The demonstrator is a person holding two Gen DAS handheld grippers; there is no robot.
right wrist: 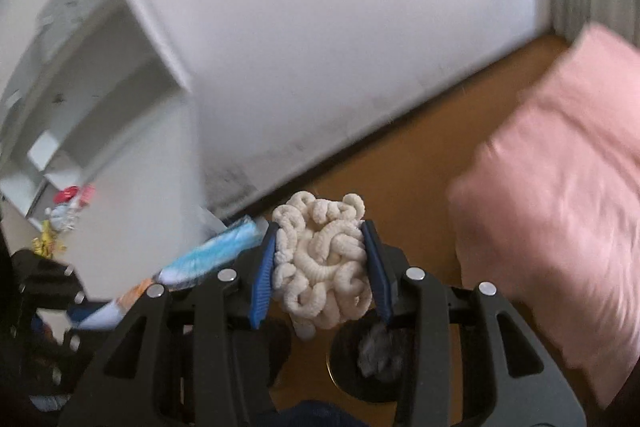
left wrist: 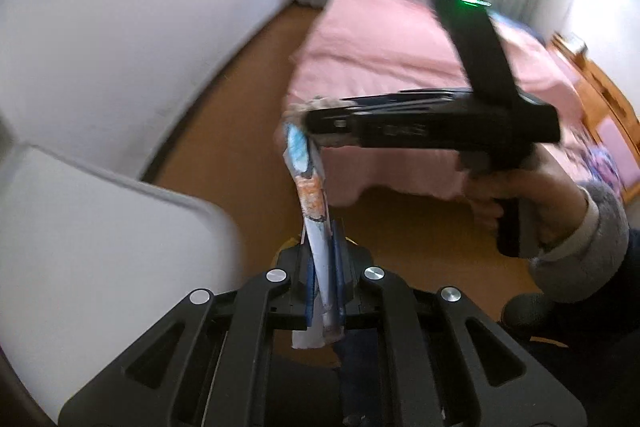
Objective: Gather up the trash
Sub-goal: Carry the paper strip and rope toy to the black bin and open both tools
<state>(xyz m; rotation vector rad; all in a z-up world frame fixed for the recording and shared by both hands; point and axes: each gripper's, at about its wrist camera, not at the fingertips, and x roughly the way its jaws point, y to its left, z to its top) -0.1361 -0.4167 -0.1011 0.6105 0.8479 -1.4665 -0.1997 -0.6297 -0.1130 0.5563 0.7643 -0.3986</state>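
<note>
Pinched flat in the left gripper (left wrist: pixel 324 279), a wrapper (left wrist: pixel 314 219) sticks lengthwise up mid-frame from nearly shut fingers. Partly open, the right gripper (right wrist: pixel 322 267) clamps a cream wad (right wrist: pixel 320 263) at lower centre. Below it, a dark bin (right wrist: pixel 370 359) on the floor looks nearer the right hand.

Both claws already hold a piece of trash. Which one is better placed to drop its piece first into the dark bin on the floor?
Probably the right claw. Its cream knotted wad hangs almost directly above the dark bin. The left claw, shut on a flat wrapper, has only floor ahead.
</note>
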